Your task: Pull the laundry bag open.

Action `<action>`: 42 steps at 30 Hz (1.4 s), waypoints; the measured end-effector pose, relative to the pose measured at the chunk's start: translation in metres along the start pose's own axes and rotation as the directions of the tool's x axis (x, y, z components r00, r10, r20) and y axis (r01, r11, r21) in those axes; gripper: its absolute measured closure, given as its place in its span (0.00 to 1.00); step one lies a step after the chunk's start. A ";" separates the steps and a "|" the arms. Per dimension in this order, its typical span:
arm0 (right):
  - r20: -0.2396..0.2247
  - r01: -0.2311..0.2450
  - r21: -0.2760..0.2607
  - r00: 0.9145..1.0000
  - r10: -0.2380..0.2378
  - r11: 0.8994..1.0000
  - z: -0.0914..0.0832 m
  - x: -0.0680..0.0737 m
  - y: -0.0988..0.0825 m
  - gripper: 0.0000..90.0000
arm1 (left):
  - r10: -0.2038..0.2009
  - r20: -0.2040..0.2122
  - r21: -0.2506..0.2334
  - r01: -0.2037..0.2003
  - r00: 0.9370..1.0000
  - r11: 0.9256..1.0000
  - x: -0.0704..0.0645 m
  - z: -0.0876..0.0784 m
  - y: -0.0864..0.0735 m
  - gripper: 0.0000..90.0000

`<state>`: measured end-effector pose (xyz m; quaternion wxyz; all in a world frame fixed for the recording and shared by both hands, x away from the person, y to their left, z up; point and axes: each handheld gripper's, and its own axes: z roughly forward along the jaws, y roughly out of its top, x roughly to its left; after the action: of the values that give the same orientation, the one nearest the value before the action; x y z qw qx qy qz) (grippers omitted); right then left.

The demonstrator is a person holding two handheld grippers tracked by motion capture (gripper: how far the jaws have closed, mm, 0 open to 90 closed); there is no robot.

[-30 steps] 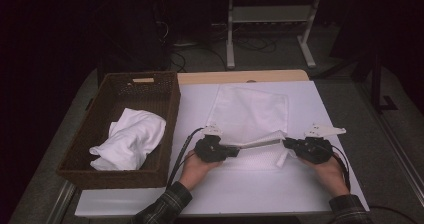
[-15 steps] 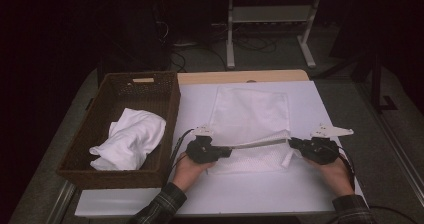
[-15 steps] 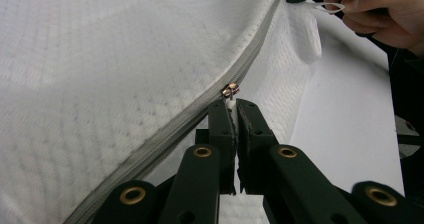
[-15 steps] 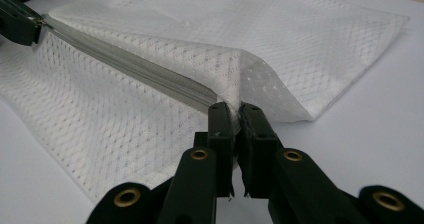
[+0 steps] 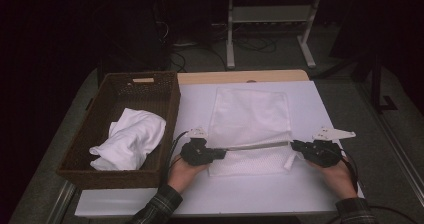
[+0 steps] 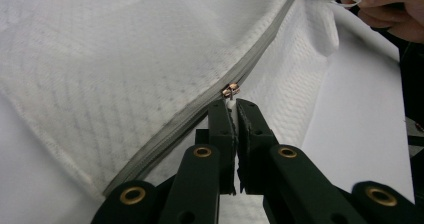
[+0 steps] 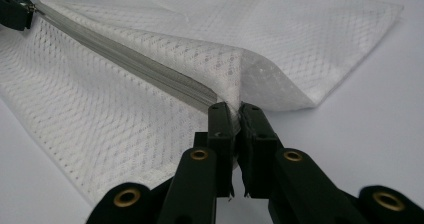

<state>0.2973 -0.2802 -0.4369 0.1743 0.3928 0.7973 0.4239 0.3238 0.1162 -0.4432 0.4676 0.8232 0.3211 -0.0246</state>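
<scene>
— Dim workshop floor and a pale metal stand (image 5: pixel 270 29) frame the white rectangular surface (image 5: pixel 250 199). What sits on it?

— At its left edge, a dark brown woven wicker basket (image 5: pixel 95 134) holding a crumpled white cloth (image 5: pixel 131 138). At centre lies a white mesh fabric laundry bag (image 5: pixel 252 116), flat on the surface, its near edge lifted.

— And the person?

— Two forearms in plaid sleeves come in from the bottom of the high view. The left hand (image 5: pixel 184 173) carries the left claw (image 5: pixel 220 154) at the bag's left side; the right hand (image 5: pixel 336 173) carries the right claw (image 5: pixel 294 145) at the bag's right corner.

— What runs between them?

— A grey zipper strip (image 5: pixel 255 146), pulled taut from one claw to the other, raised just above the mesh beneath.

— The claws' state?

— Both narrow. In the left gripper view the left claw (image 6: pixel 235 104) is pinched on the white tab of a small coppery zipper pull (image 6: pixel 230 90). In the right gripper view the right claw (image 7: pixel 235 106) is clamped on the bag's corner, where the zipper strip (image 7: pixel 130 61) ends.
</scene>
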 end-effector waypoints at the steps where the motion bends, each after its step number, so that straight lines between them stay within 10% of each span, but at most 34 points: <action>1: 0.000 0.000 0.000 1.000 0.000 1.000 0.000 0.000 0.000 0.94 | 0.000 0.000 0.000 0.000 1.000 1.000 0.000 0.000 0.000 0.96; 42: 0.041 -0.038 0.087 0.999 0.035 0.996 -0.009 -0.012 -0.025 0.93 | 0.027 -0.153 0.062 -0.018 0.988 0.998 0.003 -0.010 -0.016 0.96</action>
<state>0.2871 -0.3023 -0.4525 0.1650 0.4228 0.8041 0.3840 0.3153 0.1309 -0.4507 0.4165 0.8400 0.3460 0.0347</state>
